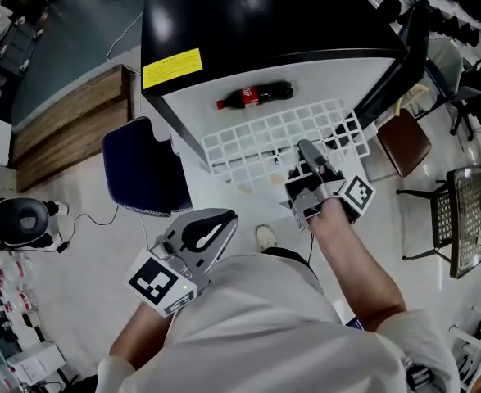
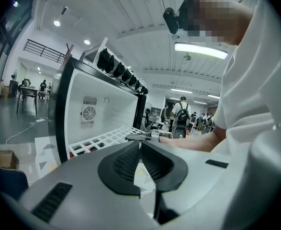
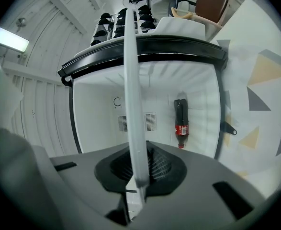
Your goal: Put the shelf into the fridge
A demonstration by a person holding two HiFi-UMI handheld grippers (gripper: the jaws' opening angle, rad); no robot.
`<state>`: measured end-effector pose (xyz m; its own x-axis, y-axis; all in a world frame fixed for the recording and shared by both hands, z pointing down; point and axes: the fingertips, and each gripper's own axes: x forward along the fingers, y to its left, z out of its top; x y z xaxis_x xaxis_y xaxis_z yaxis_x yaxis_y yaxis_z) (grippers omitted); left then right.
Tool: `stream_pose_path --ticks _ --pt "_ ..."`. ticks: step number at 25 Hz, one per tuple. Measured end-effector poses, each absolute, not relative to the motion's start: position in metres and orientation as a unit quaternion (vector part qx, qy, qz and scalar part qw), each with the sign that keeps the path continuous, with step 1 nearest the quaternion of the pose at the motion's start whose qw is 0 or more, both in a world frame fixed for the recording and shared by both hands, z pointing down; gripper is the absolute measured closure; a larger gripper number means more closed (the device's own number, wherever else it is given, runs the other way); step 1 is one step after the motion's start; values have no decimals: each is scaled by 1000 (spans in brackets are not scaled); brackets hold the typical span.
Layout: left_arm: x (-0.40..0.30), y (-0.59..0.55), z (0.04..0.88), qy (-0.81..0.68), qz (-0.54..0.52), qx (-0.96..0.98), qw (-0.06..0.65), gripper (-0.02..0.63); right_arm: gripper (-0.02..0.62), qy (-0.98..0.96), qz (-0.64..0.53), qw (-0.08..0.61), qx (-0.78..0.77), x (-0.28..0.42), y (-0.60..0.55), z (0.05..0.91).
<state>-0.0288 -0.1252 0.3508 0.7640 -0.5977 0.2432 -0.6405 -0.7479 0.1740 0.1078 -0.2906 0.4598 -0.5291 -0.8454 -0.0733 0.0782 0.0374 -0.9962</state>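
head: steeply down | gripper views: near, facing fridge [image 1: 265, 23] | shared: shelf [image 1: 256, 142]

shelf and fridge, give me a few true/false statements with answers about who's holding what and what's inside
1. The right gripper is clamped on the white shelf. True.
2. The left gripper grips the shelf's other edge. False: it is shut on nothing, away from the shelf.
3. A cola bottle lies on its side inside the fridge. True.
4. The fridge is closed. False: its door stands open.
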Motion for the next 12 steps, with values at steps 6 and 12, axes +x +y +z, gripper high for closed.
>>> stream_pose_path --ticks 6,12 --pt "-28 -126 352 -332 90 930 127 577 558 602 -614 411 -302 103 -294 454" --pt "-30 -126 355 -337 91 928 130 577 566 603 -609 417 -304 100 -296 452"
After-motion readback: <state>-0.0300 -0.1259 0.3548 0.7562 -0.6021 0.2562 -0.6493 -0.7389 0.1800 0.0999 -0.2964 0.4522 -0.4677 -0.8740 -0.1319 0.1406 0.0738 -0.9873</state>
